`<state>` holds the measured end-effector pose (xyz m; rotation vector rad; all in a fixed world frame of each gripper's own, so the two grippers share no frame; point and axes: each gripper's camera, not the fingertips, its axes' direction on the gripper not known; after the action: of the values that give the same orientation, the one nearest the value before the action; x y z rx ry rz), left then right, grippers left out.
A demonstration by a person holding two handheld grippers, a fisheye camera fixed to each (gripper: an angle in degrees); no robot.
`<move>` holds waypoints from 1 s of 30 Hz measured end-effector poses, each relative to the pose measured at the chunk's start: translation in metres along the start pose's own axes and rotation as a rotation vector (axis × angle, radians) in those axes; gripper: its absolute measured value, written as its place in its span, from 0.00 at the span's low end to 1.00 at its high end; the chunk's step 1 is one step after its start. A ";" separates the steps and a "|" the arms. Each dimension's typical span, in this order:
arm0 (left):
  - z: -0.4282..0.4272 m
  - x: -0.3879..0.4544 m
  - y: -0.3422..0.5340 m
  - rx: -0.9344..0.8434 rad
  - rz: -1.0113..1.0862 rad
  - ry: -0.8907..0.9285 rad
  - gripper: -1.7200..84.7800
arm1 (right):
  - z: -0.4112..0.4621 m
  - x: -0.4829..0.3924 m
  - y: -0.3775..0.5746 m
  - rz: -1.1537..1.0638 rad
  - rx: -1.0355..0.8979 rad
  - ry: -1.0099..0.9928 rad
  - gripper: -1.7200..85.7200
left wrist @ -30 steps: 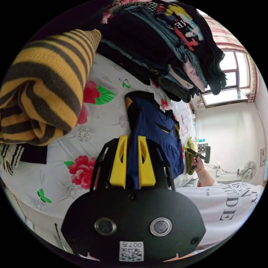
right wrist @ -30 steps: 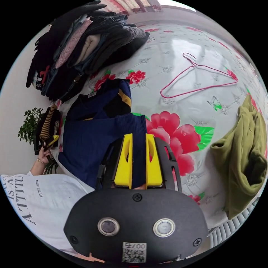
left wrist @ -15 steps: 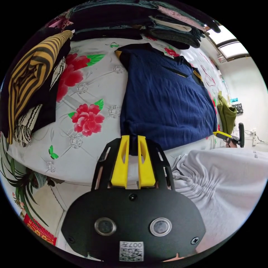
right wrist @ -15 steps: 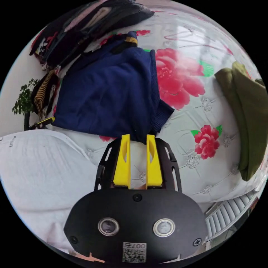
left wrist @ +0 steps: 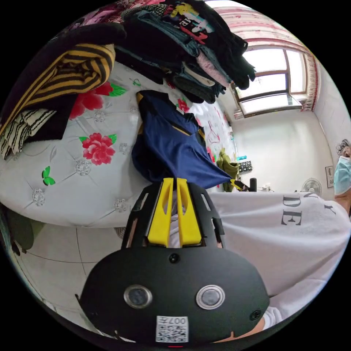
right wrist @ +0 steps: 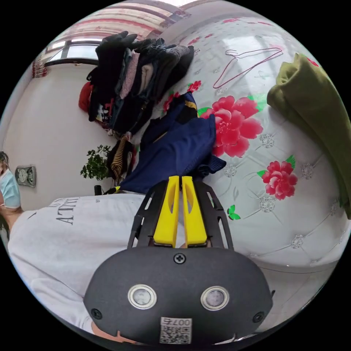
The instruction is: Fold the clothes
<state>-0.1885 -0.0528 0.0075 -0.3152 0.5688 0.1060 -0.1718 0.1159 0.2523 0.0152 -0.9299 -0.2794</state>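
A navy sweater [left wrist: 166, 146] with yellow trim lies on the flowered bed [left wrist: 73, 190], its collar toward the clothes pile. Its hem is pulled taut and raised off the bed edge toward the person. My left gripper [left wrist: 174, 180] is shut on one hem corner. In the same view the other gripper [left wrist: 239, 184] holds the far corner. In the right gripper view the sweater [right wrist: 179, 150] hangs bunched from my right gripper [right wrist: 181, 178], whose yellow jaws are shut on its hem. The left gripper [right wrist: 109, 190] shows small at the other corner.
A tall pile of folded dark clothes [left wrist: 190, 47] sits behind the sweater. A yellow-and-black striped garment [left wrist: 69, 73] lies to one side, an olive garment [right wrist: 314, 109] and a pink hanger [right wrist: 248, 64] to the other. The person's white shirt [left wrist: 285, 234] is close by. A plant [right wrist: 95, 164] stands near the wall.
Both grippers have drawn the sweater's hem back past the bed edge toward the person and lifted it; the hem now hangs taut in the air instead of lying flat.
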 end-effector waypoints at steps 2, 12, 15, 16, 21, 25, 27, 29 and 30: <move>-0.014 0.000 -0.021 0.044 0.010 0.038 0.01 | -0.017 -0.008 -0.029 -0.032 0.039 -0.063 0.02; -0.013 -0.011 -0.233 0.356 -0.125 -0.058 0.05 | -0.007 -0.055 -0.220 -0.116 0.279 -0.036 0.04; 0.001 -0.013 -0.257 0.426 -0.137 -0.126 0.09 | 0.025 -0.042 -0.243 -0.051 0.281 0.052 0.07; 0.005 -0.014 -0.258 0.415 -0.133 -0.152 0.09 | 0.037 -0.029 -0.240 -0.010 0.276 0.065 0.08; 0.048 -0.036 -0.218 0.254 -0.102 -0.233 0.10 | 0.072 0.050 -0.187 0.224 0.266 0.064 0.13; 0.065 -0.055 -0.168 0.180 -0.164 -0.232 0.10 | 0.094 0.100 -0.143 0.400 0.305 -0.062 0.15; 0.069 -0.063 -0.146 0.155 -0.208 -0.216 0.10 | 0.100 0.098 -0.141 0.386 0.333 -0.042 0.15; 0.071 -0.069 -0.139 0.145 -0.233 -0.193 0.10 | 0.110 0.089 -0.160 0.342 0.332 -0.016 0.15; 0.072 -0.073 -0.136 0.137 -0.249 -0.191 0.11 | 0.114 0.087 -0.167 0.332 0.327 -0.017 0.15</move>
<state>-0.1882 -0.1593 0.1403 -0.2376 0.3423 -0.1414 -0.2512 -0.0537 0.3670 0.1579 -0.9708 0.1815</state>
